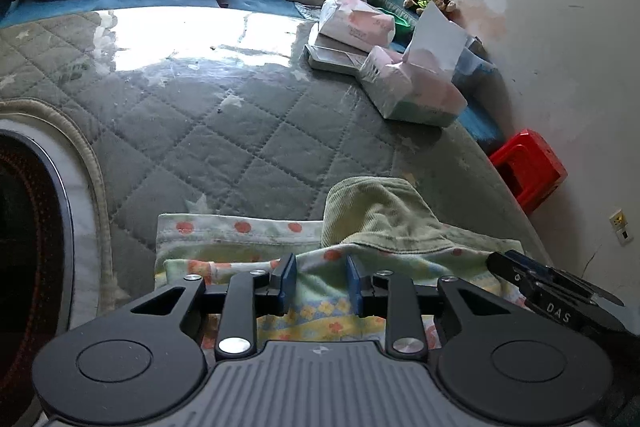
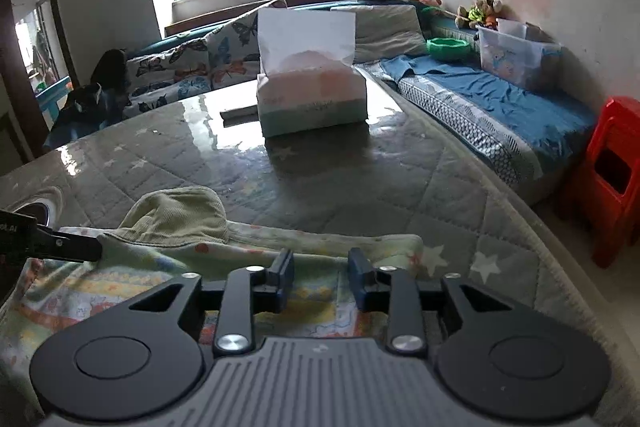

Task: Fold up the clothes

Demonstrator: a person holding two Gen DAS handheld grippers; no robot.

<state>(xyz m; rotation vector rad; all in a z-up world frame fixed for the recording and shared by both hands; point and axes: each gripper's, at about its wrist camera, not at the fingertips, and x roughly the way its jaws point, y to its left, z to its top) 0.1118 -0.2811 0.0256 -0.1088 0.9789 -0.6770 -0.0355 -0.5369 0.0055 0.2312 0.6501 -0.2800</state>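
The left gripper (image 1: 322,281) has its blue pads parted, with a raised ridge of the printed garment (image 1: 320,323) lying between them; the pads are not pressed onto it. The right gripper (image 2: 321,277) is likewise spread, empty, hovering over the same cloth near its far right edge. The garment, pale with orange dots and a yellow-blue pattern, lies partly doubled on the near edge of the quilted table cover (image 1: 224,131), its green corduroy hood (image 1: 380,215) flopped across the top.

Risks, as I judge them: closing on that ridge may catch only one layer, so a lift would peel the fold open. The hood's bulk could drag a fold crooked. The cloth sits near the table's edge, so a pull toward the person may slide it off.
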